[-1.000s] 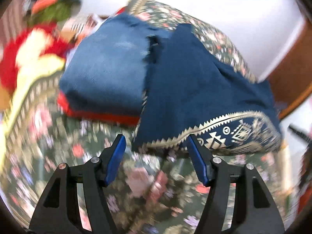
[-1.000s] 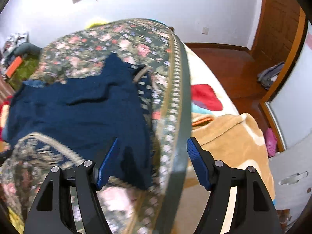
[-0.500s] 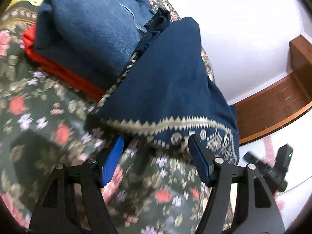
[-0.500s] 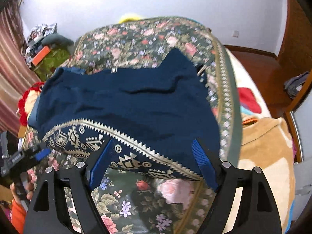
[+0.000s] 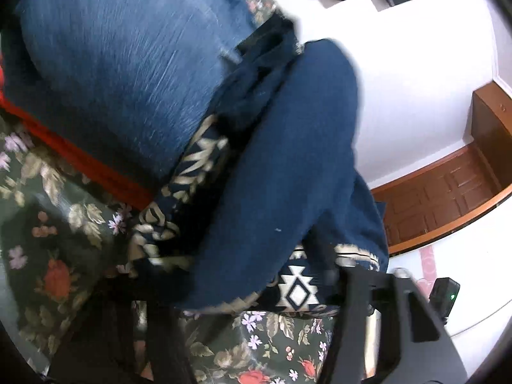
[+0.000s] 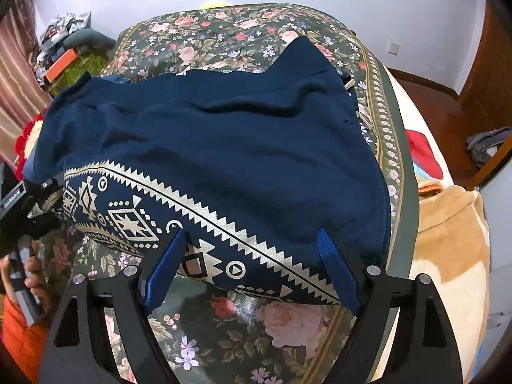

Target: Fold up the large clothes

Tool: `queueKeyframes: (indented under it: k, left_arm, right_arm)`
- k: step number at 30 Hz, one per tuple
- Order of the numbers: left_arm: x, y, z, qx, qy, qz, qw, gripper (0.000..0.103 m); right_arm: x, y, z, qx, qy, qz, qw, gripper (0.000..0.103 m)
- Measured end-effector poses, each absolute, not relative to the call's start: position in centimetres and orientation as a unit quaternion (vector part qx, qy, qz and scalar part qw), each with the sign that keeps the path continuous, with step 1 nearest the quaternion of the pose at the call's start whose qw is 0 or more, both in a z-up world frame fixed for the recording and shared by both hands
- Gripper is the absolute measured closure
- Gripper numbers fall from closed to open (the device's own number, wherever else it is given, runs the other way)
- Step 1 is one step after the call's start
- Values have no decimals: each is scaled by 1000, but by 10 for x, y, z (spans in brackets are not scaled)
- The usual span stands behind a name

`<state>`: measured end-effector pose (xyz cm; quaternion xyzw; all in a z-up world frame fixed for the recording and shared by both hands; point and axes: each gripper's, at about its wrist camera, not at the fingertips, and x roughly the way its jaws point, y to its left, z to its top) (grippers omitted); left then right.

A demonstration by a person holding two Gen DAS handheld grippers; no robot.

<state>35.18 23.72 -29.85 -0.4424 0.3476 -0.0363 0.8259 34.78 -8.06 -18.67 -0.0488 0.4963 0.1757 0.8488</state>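
Observation:
A navy garment [image 6: 224, 147] with a cream patterned hem [image 6: 192, 204] lies spread on the floral bedspread [image 6: 224, 32]. My right gripper [image 6: 252, 256] stands open, its blue pads astride the near right part of the hem without pressing it. My left gripper [image 5: 243, 288] is at the hem's left corner, and its jaws are closing with bunched hem cloth [image 5: 297, 291] between them. The cloth hides its pads. In the right wrist view the left gripper [image 6: 35, 192] shows at the left edge, held by a hand with an orange sleeve [image 6: 19, 336].
A folded blue denim piece [image 5: 112, 64] lies on a red garment [image 5: 80, 156] just left of the navy one. A tan blanket [image 6: 448, 240] hangs off the bed's right side. Clutter [image 6: 64, 41] sits at the far left, and a wooden door [image 5: 448, 198] is beyond.
My left gripper has sunk and pushed into the hem's corner, which now bunches over its fingers. My right gripper has come closer to the hem and stands a little wider.

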Motion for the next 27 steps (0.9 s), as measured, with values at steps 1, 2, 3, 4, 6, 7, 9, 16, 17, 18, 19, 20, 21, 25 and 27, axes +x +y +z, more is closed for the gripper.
queueKeyframes:
  k: [1, 2, 3, 4, 6, 7, 9, 16, 17, 18, 19, 20, 21, 25, 27]
  left_arm:
    - [348, 233, -288, -422, 341, -24, 840, 70]
    - [345, 231, -282, -412, 336, -15, 847, 77]
    - [342, 227, -274, -400, 330, -6, 855, 84]
    - [339, 220, -262, -380, 320, 3, 868, 86]
    - [332, 212, -242, -359, 299, 12, 884, 90]
    - [329, 210, -234, -357, 287, 11, 889, 90]
    - [324, 207, -214, -353, 263, 10, 898, 90]
    - [328, 206, -147, -338, 210, -9, 918, 91]
    - [329, 203, -137, -327, 203, -10, 923, 91]
    - [327, 197, -131, -319, 197, -9, 927, 91]
    - [327, 193, -127, -313, 193, -11, 930, 91]
    - [326, 191, -121, -305, 190, -13, 933, 91]
    - [324, 185, -117, -293, 189, -16, 937, 91]
    - [339, 167, -116, -247, 209, -25, 946, 91]
    - [342, 148, -114, -231, 219, -32, 948, 91]
  right_arm:
    - [347, -80, -186, -49, 497, 175, 848, 21]
    - [346, -80, -185, -48, 499, 175, 847, 21]
    - [346, -80, -184, -46, 501, 175, 846, 21]
    - [345, -80, -182, -42, 503, 176, 845, 21]
    - [345, -80, -177, -33, 503, 178, 845, 21]
    - [344, -80, -172, -28, 499, 179, 847, 21]
    - [342, -76, -162, -22, 490, 184, 852, 21]
    - [342, -41, -130, -38, 443, 224, 867, 21]
    - [344, -36, -131, -43, 441, 229, 867, 21]
    - [346, -30, -133, -48, 442, 233, 865, 21]
    - [349, -23, -137, -54, 445, 239, 861, 21]
    - [352, -16, -144, -60, 451, 242, 857, 21]
    - [353, -13, -149, -62, 456, 245, 853, 21]
    - [364, 2, -186, -57, 505, 261, 821, 21]
    - [366, 4, -196, -59, 512, 265, 815, 17]
